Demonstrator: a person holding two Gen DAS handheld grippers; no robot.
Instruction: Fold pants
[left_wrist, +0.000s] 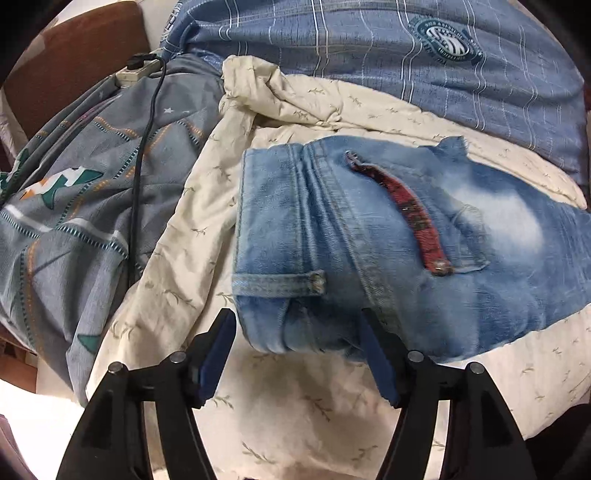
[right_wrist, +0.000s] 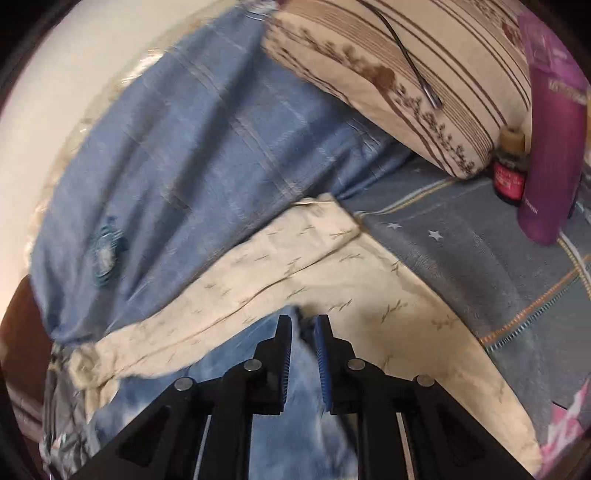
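The folded jeans (left_wrist: 369, 236) lie on the cream quilt (left_wrist: 295, 406) in the middle of the bed; left tool (left_wrist: 299, 343) has its jaws apart around the near fold, right tool (right_wrist: 301, 332) is clamped on denim. I'd carry that pinched edge over evenly, with the left pinning the fold. The round emblem (left_wrist: 445, 37) on the blue plaid blanket (left_wrist: 369, 44) and the bottle (right_wrist: 511, 173) labels are too blurry to read.

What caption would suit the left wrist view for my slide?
Left gripper, its jaws open, straddles the folded waistband end of light-wash jeans lying on a cream leaf-print quilt.
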